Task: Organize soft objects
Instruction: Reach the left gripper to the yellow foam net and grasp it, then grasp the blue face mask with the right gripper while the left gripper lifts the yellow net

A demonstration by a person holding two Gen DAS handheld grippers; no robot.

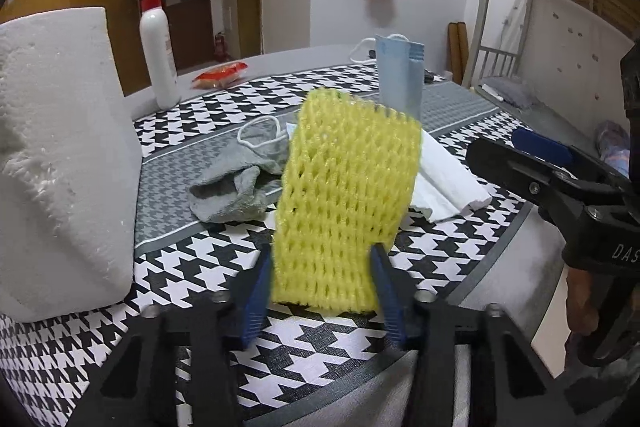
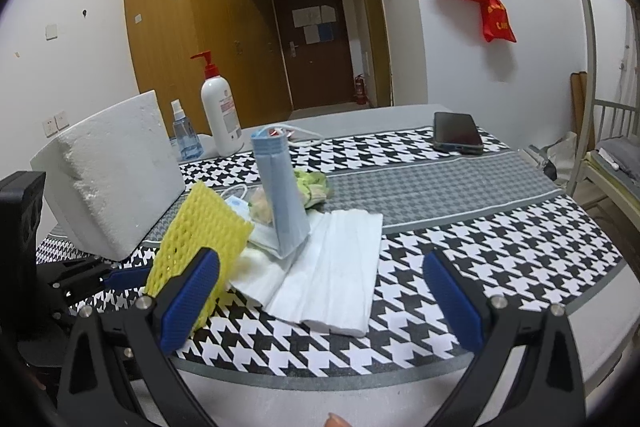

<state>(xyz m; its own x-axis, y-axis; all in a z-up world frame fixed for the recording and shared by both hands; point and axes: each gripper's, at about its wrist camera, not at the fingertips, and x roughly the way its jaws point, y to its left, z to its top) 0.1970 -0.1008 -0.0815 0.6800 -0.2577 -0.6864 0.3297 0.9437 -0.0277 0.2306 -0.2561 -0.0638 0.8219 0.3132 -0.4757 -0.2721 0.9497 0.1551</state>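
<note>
Net stands upright between our left gripper's blue pads, which pinch its lower edge; the right gripper hangs wide apart beside it. We squeeze gently, lift straight and clear the sock lying just ahead.

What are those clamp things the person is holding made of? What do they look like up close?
Each is a black plastic handheld tool. The left gripper and the right gripper each have two angular black arms with cut-out openings, fixed with silver screws. Their fingers carry blue ribbed pads. White letters reading "DAS" mark the right tool's body where the left camera sees it. No cables or sleeves show.
</note>
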